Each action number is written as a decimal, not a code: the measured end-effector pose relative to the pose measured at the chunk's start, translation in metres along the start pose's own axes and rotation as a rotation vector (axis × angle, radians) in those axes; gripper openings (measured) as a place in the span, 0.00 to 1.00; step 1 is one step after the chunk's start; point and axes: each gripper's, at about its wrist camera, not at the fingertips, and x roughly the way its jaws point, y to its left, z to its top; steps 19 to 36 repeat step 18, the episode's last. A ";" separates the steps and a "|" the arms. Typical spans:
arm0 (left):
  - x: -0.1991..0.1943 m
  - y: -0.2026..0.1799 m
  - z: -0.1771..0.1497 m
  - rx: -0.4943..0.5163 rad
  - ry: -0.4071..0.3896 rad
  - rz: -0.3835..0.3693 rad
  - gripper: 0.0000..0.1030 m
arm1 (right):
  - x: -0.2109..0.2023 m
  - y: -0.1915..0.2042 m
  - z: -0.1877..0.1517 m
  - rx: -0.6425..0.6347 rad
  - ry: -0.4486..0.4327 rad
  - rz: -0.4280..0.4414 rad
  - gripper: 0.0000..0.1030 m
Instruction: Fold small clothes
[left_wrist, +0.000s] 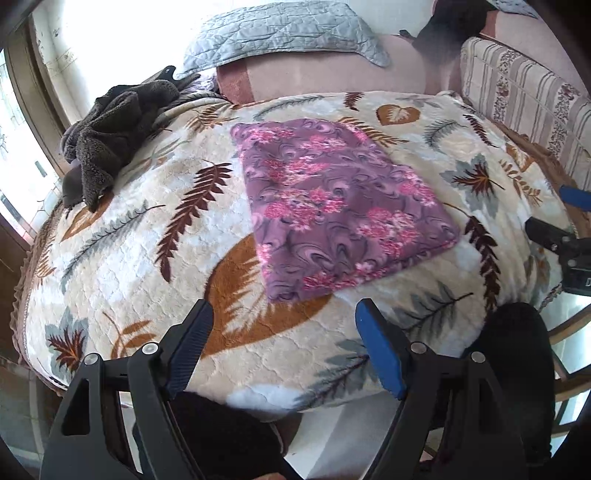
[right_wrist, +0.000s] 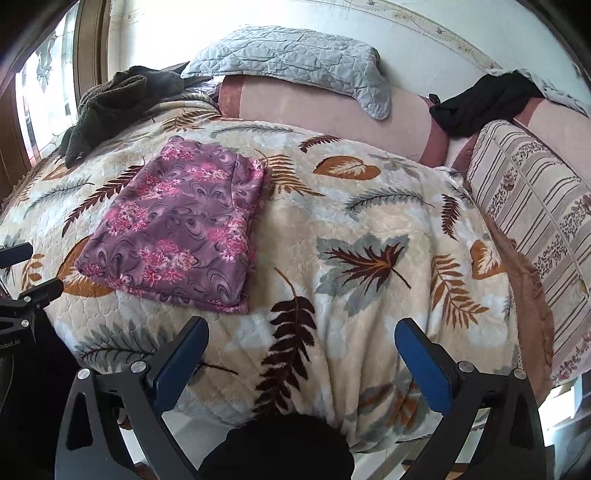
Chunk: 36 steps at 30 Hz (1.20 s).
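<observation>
A purple garment with pink flowers (left_wrist: 340, 206) lies folded into a flat rectangle on the leaf-patterned blanket (left_wrist: 129, 266); it also shows in the right wrist view (right_wrist: 177, 229) at the left. My left gripper (left_wrist: 284, 314) is open and empty, held just in front of the garment's near edge above the blanket. My right gripper (right_wrist: 301, 328) is open and empty, to the right of the garment over bare blanket. Its fingers also show at the right edge of the left wrist view (left_wrist: 554, 218).
A dark grey fleece garment (left_wrist: 110, 136) lies crumpled at the far left of the sofa. A grey quilted cover (right_wrist: 288, 59) drapes over the pink backrest. A black garment (right_wrist: 484, 103) hangs at the back right. A striped cushion (right_wrist: 535, 229) sits on the right.
</observation>
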 end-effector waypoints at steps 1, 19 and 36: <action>-0.001 -0.002 -0.001 0.002 0.000 -0.003 0.77 | -0.001 0.000 -0.002 0.003 0.002 0.001 0.99; -0.007 -0.034 -0.007 0.013 0.003 -0.041 0.77 | -0.003 -0.009 -0.015 0.029 0.019 0.005 0.99; -0.007 -0.034 -0.007 0.013 0.003 -0.041 0.77 | -0.003 -0.009 -0.015 0.029 0.019 0.005 0.99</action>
